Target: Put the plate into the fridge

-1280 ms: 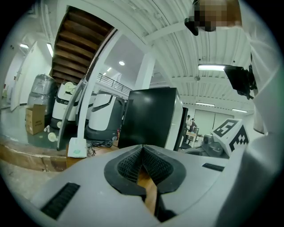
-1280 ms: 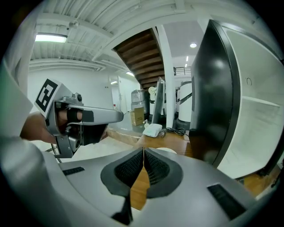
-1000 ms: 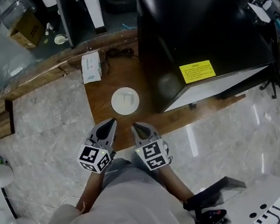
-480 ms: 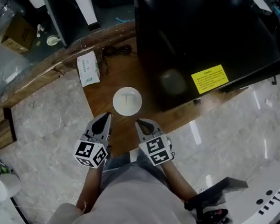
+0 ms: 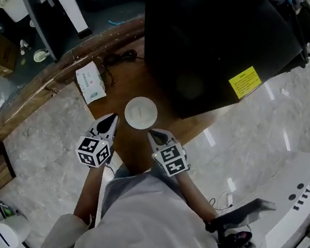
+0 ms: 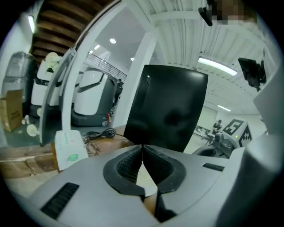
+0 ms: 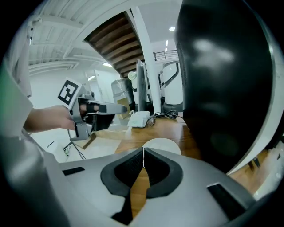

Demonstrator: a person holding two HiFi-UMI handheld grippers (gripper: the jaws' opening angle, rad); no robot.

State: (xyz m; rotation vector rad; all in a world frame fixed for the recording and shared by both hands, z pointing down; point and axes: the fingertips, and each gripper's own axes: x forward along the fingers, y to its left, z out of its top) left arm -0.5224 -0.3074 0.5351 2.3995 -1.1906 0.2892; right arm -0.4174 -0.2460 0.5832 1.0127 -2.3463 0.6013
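Note:
A small white plate (image 5: pixel 141 113) lies on the brown wooden counter (image 5: pixel 121 81), just in front of the black fridge (image 5: pixel 214 37), whose door is closed. My left gripper (image 5: pixel 110 121) hovers left of and below the plate, shut with nothing in it. The right gripper (image 5: pixel 154 135) sits right of and below the plate, also shut and empty. The plate (image 7: pixel 162 145) shows just past the closed jaws in the right gripper view, and a sliver of plate (image 6: pixel 144 177) appears behind the jaws in the left gripper view. The fridge (image 6: pixel 171 111) fills the centre there.
A white packet (image 5: pixel 91 81) and a coiled black cable (image 5: pixel 118 58) lie on the counter left of the fridge. Marble floor (image 5: pixel 44 133) lies left of the wood. White machines (image 6: pixel 91 95) stand behind the counter. A white unit (image 5: pixel 299 200) is at the lower right.
The view has shifted, with fridge and plate sliding slightly up and left. Both grippers have drawn a little closer to the plate, still shut.

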